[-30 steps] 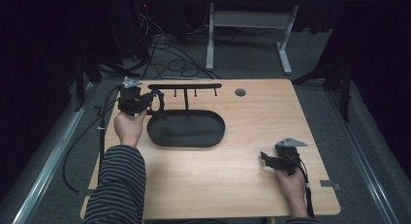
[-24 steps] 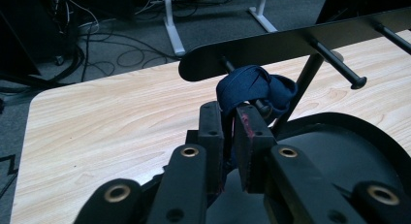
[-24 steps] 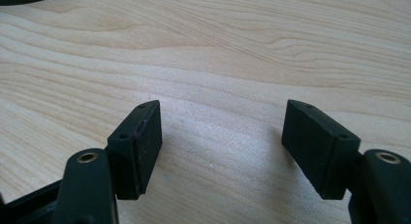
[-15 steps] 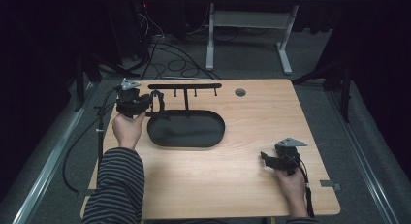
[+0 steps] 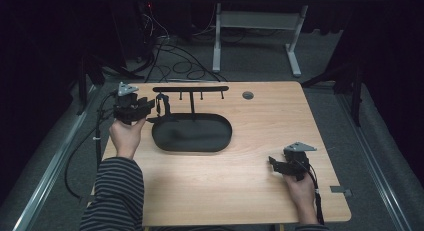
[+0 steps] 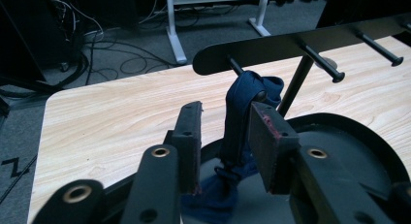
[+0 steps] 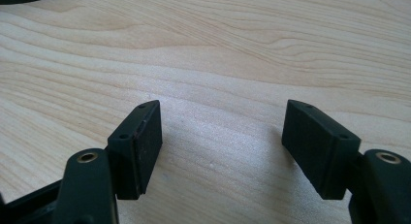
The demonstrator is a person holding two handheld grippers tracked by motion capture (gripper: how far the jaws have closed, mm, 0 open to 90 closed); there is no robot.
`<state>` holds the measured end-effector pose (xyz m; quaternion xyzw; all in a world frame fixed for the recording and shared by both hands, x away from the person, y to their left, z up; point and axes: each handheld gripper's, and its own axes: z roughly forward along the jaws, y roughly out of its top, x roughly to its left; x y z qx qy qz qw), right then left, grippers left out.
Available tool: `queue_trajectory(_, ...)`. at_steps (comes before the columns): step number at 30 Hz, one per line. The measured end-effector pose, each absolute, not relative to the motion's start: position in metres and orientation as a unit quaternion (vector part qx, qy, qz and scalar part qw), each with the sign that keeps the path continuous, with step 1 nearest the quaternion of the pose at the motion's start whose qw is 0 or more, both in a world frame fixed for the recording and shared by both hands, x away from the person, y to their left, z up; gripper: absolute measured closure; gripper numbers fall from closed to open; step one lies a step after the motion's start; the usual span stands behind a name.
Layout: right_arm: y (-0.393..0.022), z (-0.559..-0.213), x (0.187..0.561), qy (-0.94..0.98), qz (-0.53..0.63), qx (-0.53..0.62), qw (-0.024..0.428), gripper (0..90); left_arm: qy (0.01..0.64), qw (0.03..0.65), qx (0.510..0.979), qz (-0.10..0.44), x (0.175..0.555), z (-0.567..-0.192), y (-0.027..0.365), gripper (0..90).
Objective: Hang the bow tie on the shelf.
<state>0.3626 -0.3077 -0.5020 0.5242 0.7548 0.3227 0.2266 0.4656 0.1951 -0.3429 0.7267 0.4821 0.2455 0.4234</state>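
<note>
The left gripper (image 6: 225, 146) has just been opening, and its jaws now stand apart with the blue cloth (image 6: 242, 117) between them. The right pad may just touch the cloth; the left pad does not. The cloth hangs long-ways down from the first peg (image 6: 236, 66) of the black rack (image 5: 190, 89), straight ahead and very close, and its bottom rests in the dark tray (image 5: 222, 141). The left hand is the near one. Well apart, over bare table (image 5: 260, 186), the right gripper (image 7: 220, 146) is spread wide and holds nothing.
</note>
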Motion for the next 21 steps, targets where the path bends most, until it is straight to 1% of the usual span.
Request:
queue_trajectory(13, -0.307, -0.502, 0.363, 0.755, 0.322, 0.525, 0.227, 32.2, 0.470, 0.418, 0.733, 0.260, 0.451, -0.334, 0.199, 59.8)
queue_trajectory(21, -0.308, -0.502, 0.363, 0.754, 0.323, 0.525, 0.226, 32.2, 0.467, 0.429, 0.730, 0.253, 0.443, -0.330, 0.201, 58.2)
